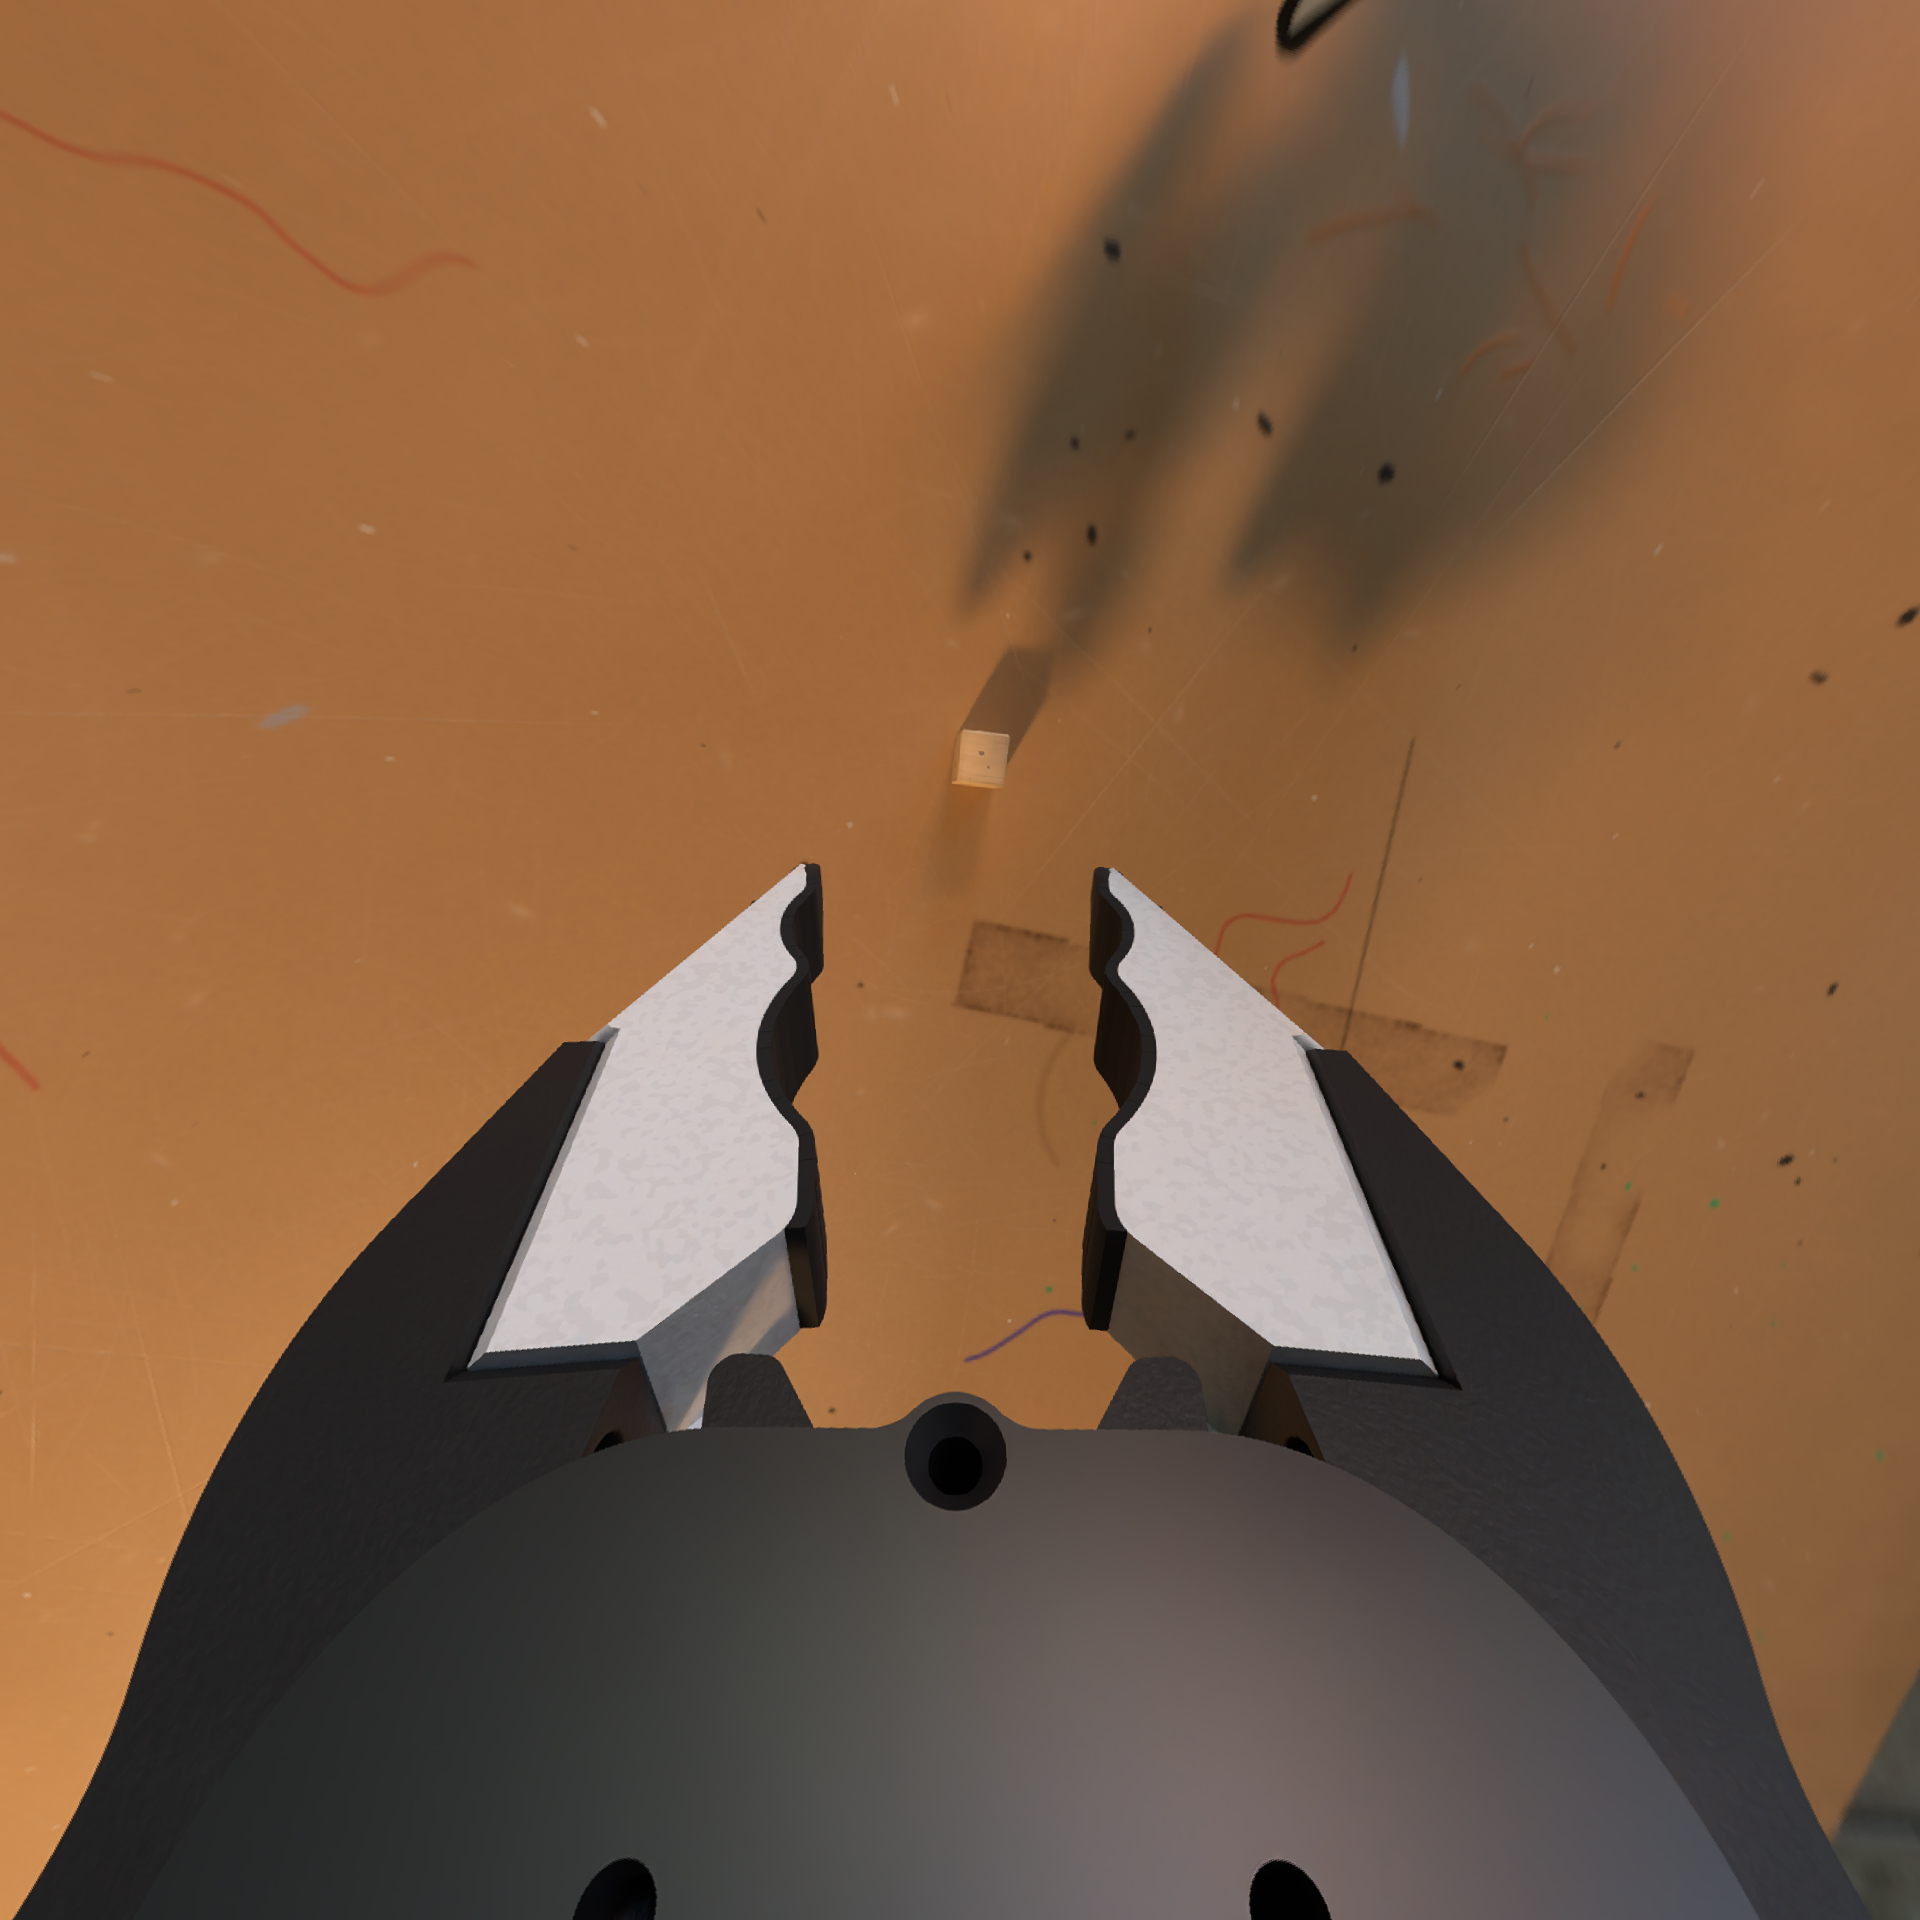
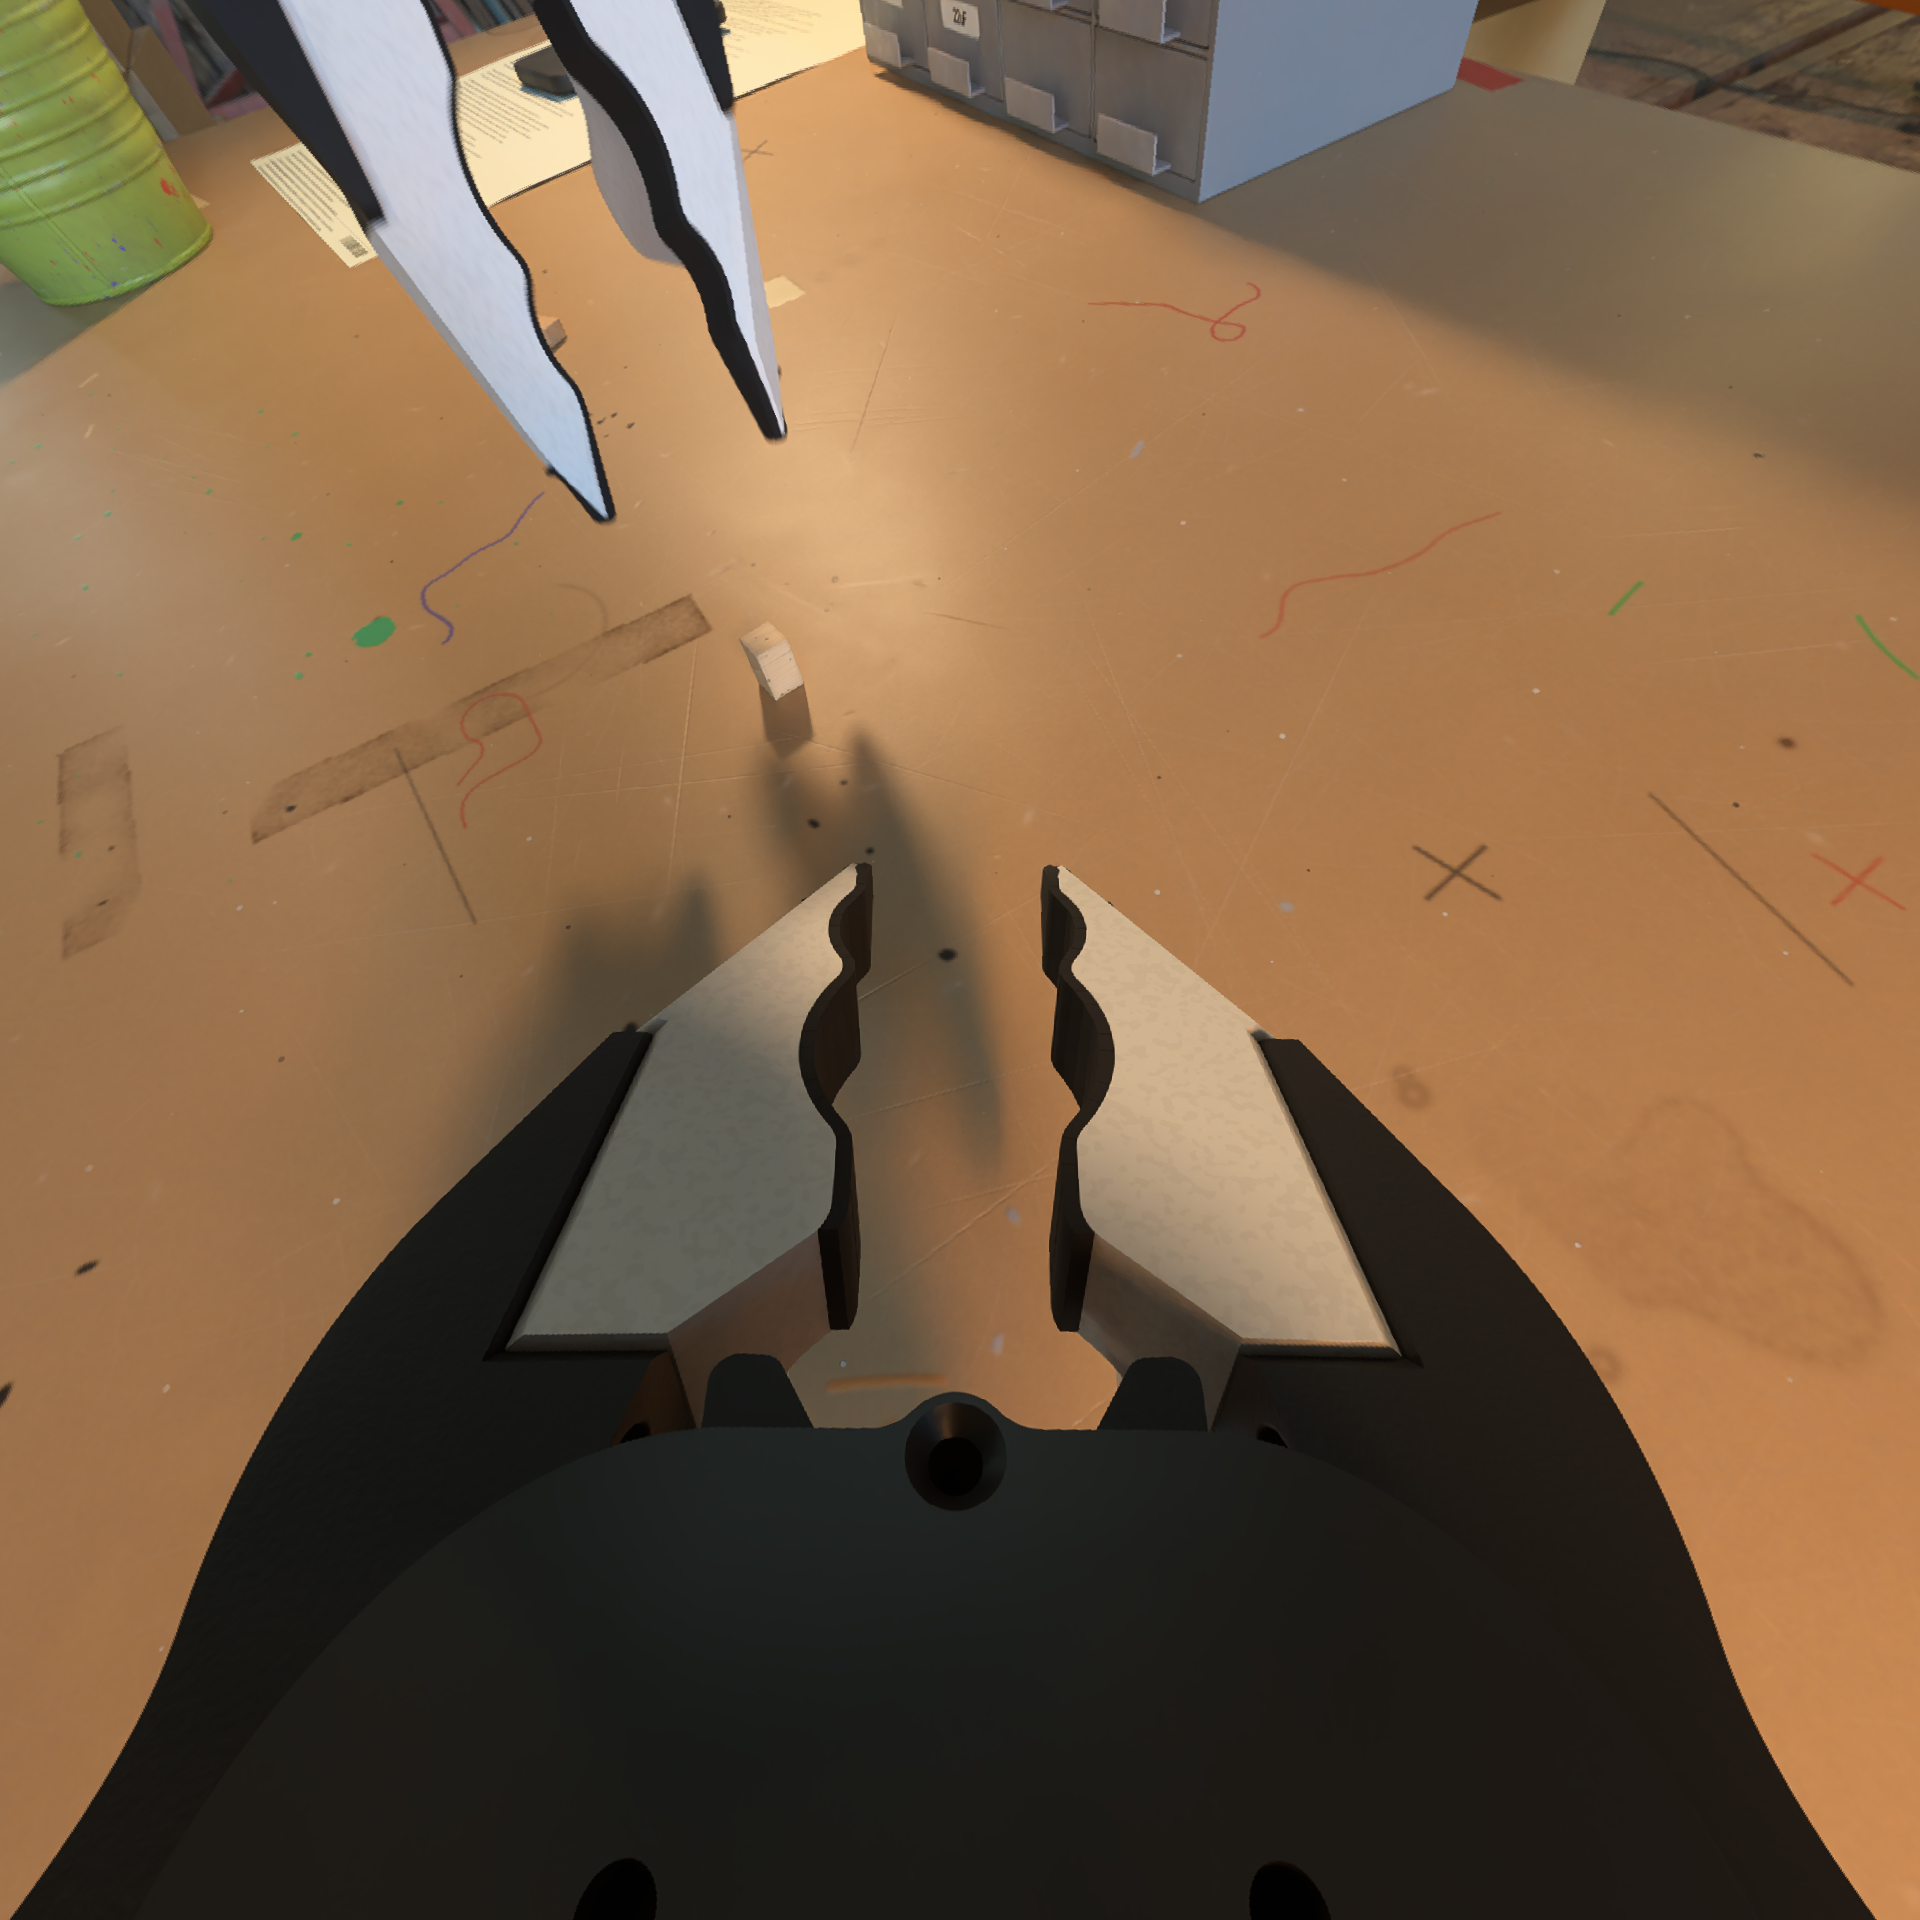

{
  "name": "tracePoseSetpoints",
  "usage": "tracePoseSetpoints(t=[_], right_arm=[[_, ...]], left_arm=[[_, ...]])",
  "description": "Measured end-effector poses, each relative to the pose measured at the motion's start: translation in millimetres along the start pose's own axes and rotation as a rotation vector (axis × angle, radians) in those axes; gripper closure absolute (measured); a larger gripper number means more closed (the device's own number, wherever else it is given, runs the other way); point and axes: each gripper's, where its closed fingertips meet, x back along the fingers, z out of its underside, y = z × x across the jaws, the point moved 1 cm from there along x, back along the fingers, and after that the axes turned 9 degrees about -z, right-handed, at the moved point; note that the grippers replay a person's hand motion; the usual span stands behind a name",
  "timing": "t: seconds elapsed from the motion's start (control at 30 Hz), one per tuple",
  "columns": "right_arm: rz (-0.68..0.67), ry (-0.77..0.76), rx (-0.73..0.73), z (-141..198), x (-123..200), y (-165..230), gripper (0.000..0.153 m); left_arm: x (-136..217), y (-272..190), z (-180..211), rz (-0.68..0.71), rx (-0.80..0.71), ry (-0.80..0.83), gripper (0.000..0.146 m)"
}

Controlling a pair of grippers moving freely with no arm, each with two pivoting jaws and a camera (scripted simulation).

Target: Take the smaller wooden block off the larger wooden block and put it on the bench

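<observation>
I am holding the left tool high above the counter, pointing steeply down, its fingers spread with nothing between them. Below and just ahead of its tips, the smaller wooden block is sitting on the larger wooden block, of which that view shows only a sliver.

I am keeping the right tool lower and angled forward across the counter, fingers likewise parted and empty. From here the stack is standing ahead and slightly left: smaller wooden block on top, larger wooden block beneath. The left tool is hanging over the stack, tips clear of it.
</observation>
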Motion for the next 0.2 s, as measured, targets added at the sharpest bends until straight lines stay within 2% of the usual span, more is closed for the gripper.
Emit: tracePoseSetpoints(t=[0.13, 0.2], right_arm=[[-0.002, 0.007, -0.001, 1, -1, 0, 0.120], [-0.001, 0.012, -0.001, 1, -1, 0, 0.120]], left_arm=[[19, 2, -4, -0.009, 0.041, -0.161, 0.092], [20, 0, -3, -0.012, 0.030, -0.177, 0.092]])
